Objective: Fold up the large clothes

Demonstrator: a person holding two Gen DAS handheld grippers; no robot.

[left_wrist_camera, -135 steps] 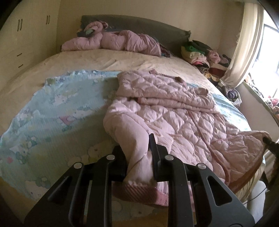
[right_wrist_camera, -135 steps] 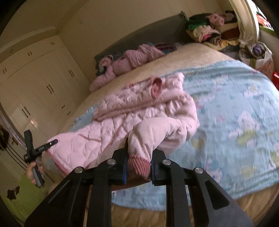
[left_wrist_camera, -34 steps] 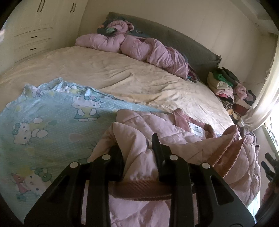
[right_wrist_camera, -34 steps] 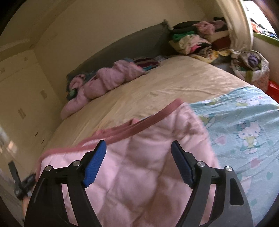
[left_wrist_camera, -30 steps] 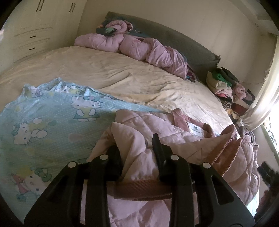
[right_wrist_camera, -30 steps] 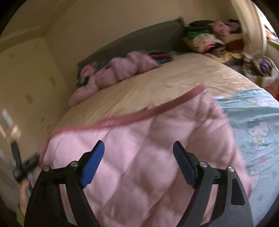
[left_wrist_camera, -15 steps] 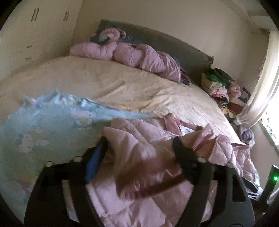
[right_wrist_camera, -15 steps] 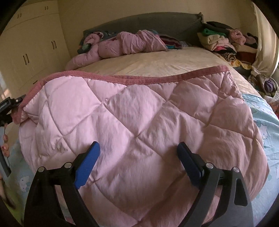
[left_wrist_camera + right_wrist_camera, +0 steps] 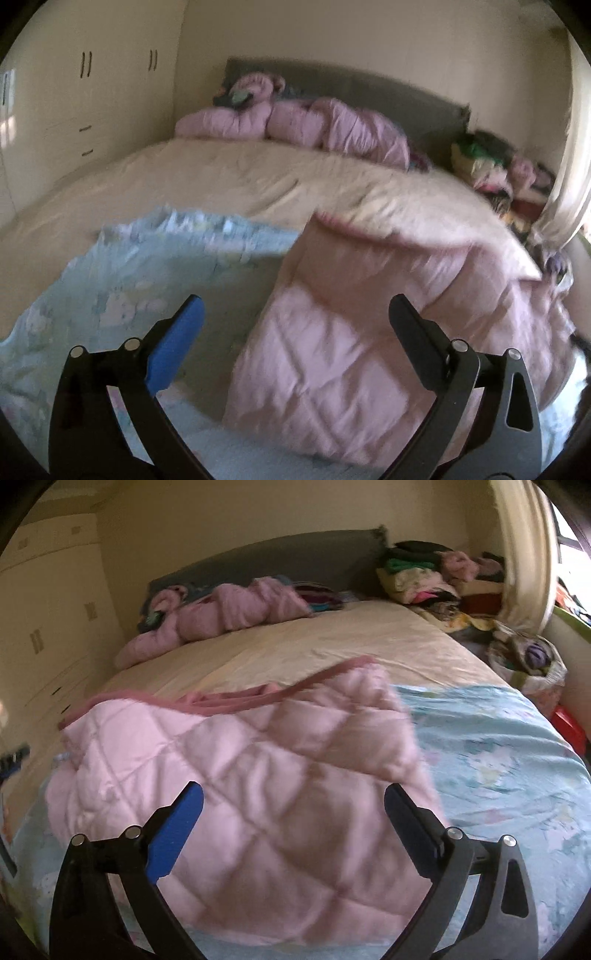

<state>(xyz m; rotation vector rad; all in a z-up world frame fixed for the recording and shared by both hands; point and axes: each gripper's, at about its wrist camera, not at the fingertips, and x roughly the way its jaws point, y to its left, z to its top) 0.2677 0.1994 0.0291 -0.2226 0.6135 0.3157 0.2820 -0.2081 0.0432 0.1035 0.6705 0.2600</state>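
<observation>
A pink quilted coat point(image 9: 369, 325) lies folded over on the light-blue cartoon sheet point(image 9: 129, 280) on the bed. It also shows in the right wrist view point(image 9: 251, 794), with its darker ribbed hem point(image 9: 258, 696) along the far edge. My left gripper point(image 9: 295, 314) is open and empty, above the coat's left edge. My right gripper point(image 9: 293, 801) is open and empty, right above the coat. The blue sheet point(image 9: 498, 753) extends to the right of it.
A bundle of pink clothes point(image 9: 303, 122) lies by the grey headboard point(image 9: 369, 88). A pile of mixed clothes point(image 9: 424, 576) sits at the far right corner. A curtain point(image 9: 524, 546) hangs on the right, wardrobes point(image 9: 74, 103) stand on the left.
My left gripper opened and let go of the coat, which dropped flat. My right gripper stayed open and drew back a little. Both views are motion-blurred.
</observation>
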